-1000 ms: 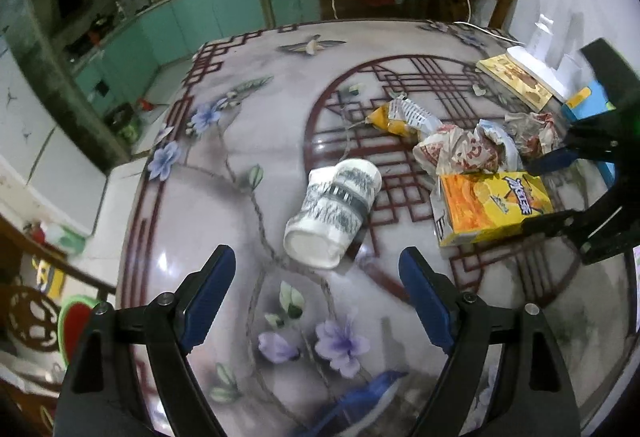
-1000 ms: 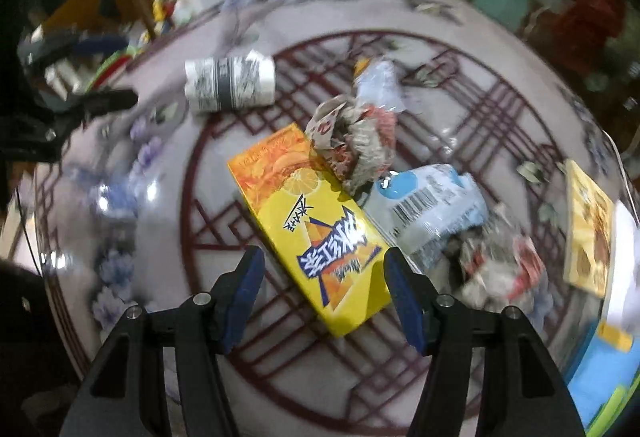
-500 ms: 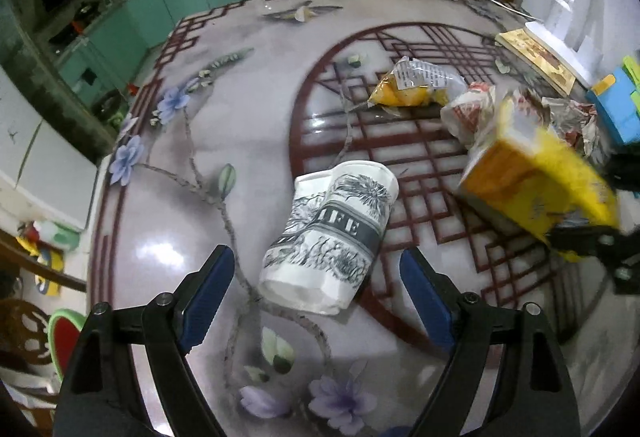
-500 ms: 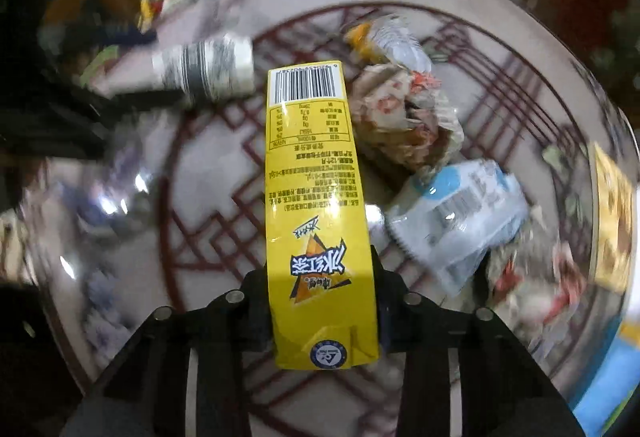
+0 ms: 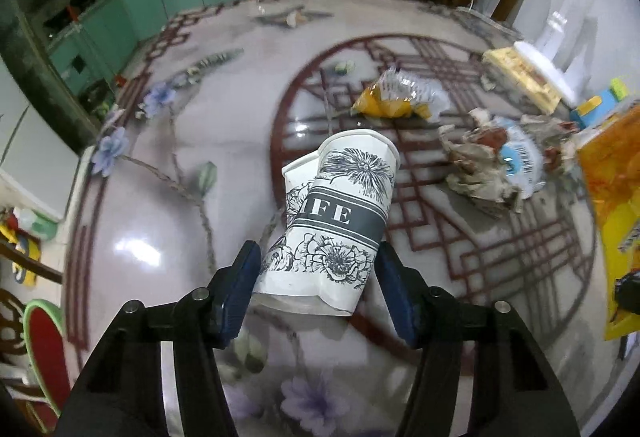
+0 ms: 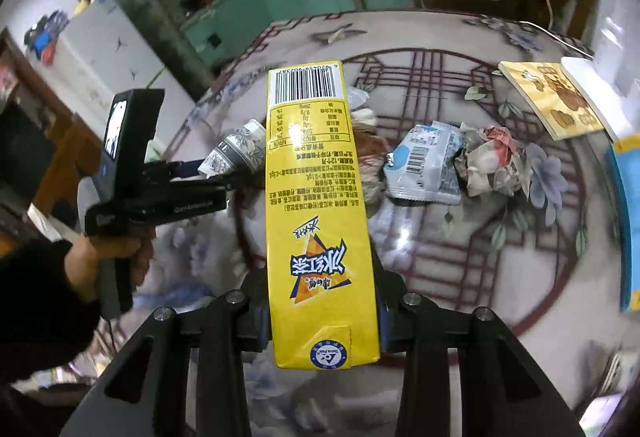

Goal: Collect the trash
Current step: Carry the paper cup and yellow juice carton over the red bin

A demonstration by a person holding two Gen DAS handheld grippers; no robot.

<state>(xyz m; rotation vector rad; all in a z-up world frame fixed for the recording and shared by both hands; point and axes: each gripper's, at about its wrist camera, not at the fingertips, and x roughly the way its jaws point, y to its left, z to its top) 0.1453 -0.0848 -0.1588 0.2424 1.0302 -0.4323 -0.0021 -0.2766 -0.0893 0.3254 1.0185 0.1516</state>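
A white paper cup (image 5: 340, 213) with black flower print lies on its side on the patterned table (image 5: 200, 125), its base toward me. My left gripper (image 5: 316, 257) has its jaws closing, and both blue pads (image 5: 244, 277) touch the cup's base end. In the right wrist view the same cup (image 6: 236, 151) sits in the left gripper (image 6: 216, 173). My right gripper (image 6: 320, 285) is shut on a yellow drink carton (image 6: 316, 177), held off the table with its barcode end pointing away. The carton (image 5: 612, 197) also shows at the right edge of the left wrist view.
Crumpled paper wrappers (image 5: 480, 165) and an orange snack bag (image 5: 396, 97) lie beyond the cup. A blue-white packet (image 6: 424, 165) rests beside a crumpled wad (image 6: 492, 161). A yellow book (image 6: 552, 97) lies at the far right. A person's hand (image 6: 116, 257) holds the left gripper.
The left gripper came down over the cup and its jaws narrowed onto it. The right gripper closed on the yellow carton, lifted it off the table and rolled it upright.
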